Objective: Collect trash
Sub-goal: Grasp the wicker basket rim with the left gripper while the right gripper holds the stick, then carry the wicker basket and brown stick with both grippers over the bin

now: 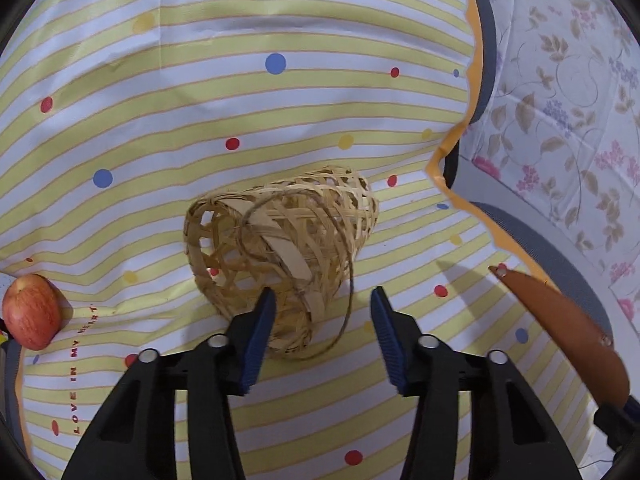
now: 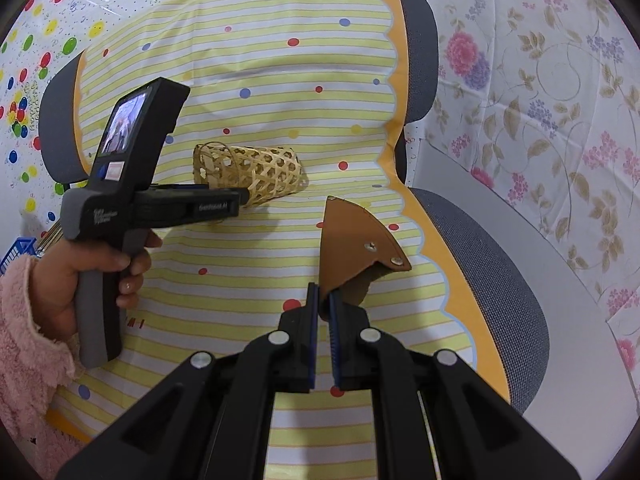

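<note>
Now the woven basket (image 1: 280, 256) is being approached.
Left tool (image 1: 323, 306) is spread astride its base; right tool (image 2: 323, 298) is pinched on a brown leather piece (image 2: 356, 244). The rim should be centred before squeezing.

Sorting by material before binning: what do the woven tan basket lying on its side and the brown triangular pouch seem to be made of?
The woven tan basket looks like split bamboo or similar cane: flat pale matte strips in open lattice, with a rough twine cord. The brown triangular pouch looks like leather or faux leather: smooth, matte, stiff fold, two metal snap studs.
</note>
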`<state>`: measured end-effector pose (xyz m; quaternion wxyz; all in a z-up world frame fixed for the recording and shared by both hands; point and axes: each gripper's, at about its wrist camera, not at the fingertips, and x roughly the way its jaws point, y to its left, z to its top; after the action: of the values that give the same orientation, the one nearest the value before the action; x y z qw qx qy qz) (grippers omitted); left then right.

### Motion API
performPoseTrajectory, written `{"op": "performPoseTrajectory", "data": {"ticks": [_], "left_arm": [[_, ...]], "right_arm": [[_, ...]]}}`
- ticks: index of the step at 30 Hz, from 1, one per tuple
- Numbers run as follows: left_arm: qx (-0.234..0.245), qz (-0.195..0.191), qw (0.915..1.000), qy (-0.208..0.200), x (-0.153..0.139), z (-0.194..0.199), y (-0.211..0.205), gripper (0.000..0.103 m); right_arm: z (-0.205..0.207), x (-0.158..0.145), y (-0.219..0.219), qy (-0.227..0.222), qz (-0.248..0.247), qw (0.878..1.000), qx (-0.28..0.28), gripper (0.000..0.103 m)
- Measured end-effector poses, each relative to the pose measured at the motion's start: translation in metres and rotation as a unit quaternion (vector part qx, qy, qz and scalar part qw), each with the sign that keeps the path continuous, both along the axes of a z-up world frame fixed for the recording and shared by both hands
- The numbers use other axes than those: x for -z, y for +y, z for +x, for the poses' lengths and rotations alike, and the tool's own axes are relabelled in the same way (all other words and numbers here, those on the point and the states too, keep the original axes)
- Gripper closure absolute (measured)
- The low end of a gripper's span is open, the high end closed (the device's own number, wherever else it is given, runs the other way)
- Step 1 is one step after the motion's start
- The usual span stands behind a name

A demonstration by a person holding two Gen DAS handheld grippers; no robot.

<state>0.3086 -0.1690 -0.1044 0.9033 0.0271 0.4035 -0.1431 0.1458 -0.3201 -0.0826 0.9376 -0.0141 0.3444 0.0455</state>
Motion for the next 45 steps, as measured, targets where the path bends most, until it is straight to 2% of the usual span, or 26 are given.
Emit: {"op": "performPoseTrajectory", "data": {"ticks": [1, 2, 5, 10, 13, 22, 34, 40, 45], "left_arm": [[0.004, -0.002, 1.0, 0.004, 0.001, -0.001, 0.0, 0.07], [0.008, -0.002, 0.9999, 0.006, 0.001, -0.002, 0.0, 0.089], [0.012, -0.015, 0.9998, -0.005, -0.006, -0.019, 0.006, 0.097], [0.028, -0.051, 0.9979, -0.029, -0.029, -0.073, 0.028, 0.098], [0.035, -0.059, 0.9969, -0.037, -0.042, -0.11, 0.043, 0.098], [0.041, -0.008, 0.9957, -0.083, -0.064, -0.199, 0.058, 0.098], [0.076, -0.02, 0.9915, -0.104, -0.068, -0.282, 0.057, 0.098], [0.112, -0.039, 0.9866, -0.112, -0.074, -0.316, 0.046, 0.097], [0.157, -0.042, 0.9799, -0.115, -0.073, -0.334, 0.02, 0.098]], "right_arm": [[-0.001, 0.0, 0.0, 0.001, 0.001, 1.0, 0.0, 0.098], [-0.001, 0.0, 0.001, 0.001, 0.002, 1.0, 0.0, 0.098], [-0.008, -0.003, 0.004, -0.001, 0.007, 1.0, -0.001, 0.098], [-0.026, -0.011, 0.005, -0.006, 0.018, 1.0, -0.004, 0.098], [-0.038, -0.012, 0.007, 0.002, 0.027, 1.0, -0.008, 0.098], [-0.076, -0.017, 0.029, 0.011, 0.031, 0.999, -0.025, 0.097], [-0.13, -0.026, 0.041, 0.007, 0.008, 1.0, -0.028, 0.097], [-0.169, -0.036, 0.025, 0.003, -0.006, 1.0, 0.001, 0.097], [-0.205, -0.044, 0.005, -0.004, -0.015, 0.999, 0.036, 0.097]]}}
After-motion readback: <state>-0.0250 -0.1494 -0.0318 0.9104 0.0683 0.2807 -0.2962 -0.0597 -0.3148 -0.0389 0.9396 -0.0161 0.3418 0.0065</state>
